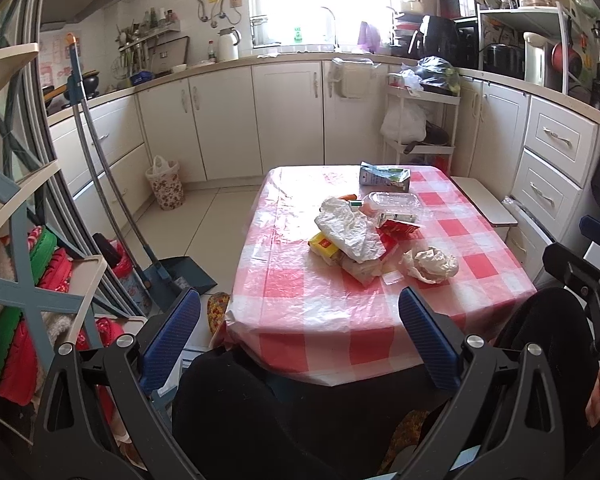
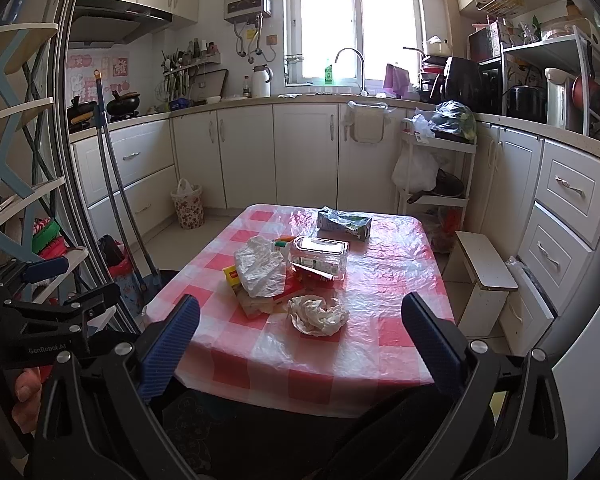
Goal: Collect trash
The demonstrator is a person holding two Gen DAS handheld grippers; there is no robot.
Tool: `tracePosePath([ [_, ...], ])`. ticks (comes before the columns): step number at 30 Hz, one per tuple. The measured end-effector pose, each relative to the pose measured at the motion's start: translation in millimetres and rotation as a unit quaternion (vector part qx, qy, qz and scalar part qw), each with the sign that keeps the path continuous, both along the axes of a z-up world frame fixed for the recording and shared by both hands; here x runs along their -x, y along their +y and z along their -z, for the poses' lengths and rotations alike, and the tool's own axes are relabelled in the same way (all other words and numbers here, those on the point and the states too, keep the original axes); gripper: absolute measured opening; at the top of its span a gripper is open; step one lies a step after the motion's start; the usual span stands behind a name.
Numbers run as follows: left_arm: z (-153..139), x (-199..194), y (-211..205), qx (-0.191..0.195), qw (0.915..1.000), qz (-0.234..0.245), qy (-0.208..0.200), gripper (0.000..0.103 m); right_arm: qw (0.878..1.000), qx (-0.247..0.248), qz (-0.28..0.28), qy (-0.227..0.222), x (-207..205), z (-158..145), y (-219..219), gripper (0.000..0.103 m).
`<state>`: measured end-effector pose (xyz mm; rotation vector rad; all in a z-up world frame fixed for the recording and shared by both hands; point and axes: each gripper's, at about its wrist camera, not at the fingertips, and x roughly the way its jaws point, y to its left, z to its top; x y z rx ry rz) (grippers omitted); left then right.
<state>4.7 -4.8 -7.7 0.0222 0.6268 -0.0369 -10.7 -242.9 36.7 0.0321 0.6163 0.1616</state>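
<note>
A heap of trash lies on the table with the red-and-white checked cloth (image 1: 300, 292) (image 2: 384, 336). It holds a crumpled white tissue (image 1: 432, 265) (image 2: 318, 314), a white plastic bag (image 1: 350, 234) (image 2: 260, 266), a yellow packet (image 1: 323, 246) (image 2: 231, 274), a clear plastic box (image 1: 392, 202) (image 2: 320, 252), red wrappers (image 1: 396, 230) and a flattened green carton (image 1: 384, 176) (image 2: 344, 222). My left gripper (image 1: 300, 308) is open and empty, held short of the table's near edge. My right gripper (image 2: 300, 320) is open and empty, above the near edge, just before the tissue.
A floral waste basket with a bag liner (image 1: 165, 182) (image 2: 187, 204) stands on the floor by the cabinets, left of the table. A broom and dustpan (image 1: 180, 276) lean at the left. A white step stool (image 2: 486, 276) and a trolley (image 1: 420, 120) stand at the right.
</note>
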Motion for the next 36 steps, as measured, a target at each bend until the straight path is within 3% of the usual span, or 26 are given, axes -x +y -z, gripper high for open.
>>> tracePosePath([
  [8, 1, -3, 6, 0.005, 0.9998, -0.008, 0.018, 0.096, 1.000, 0.000, 0.000, 0.001, 0, 0, 0, 0.097],
  [21, -1, -4, 15, 0.020, 0.9995, -0.024, 0.009, 0.096, 1.000, 0.002, -0.003, 0.001, -1, 4, 4, 0.097],
  [36, -3, -6, 16, 0.011, 0.9996, -0.027, 0.002, 0.096, 1.000, 0.009, -0.011, 0.001, -7, 6, 9, 0.097],
])
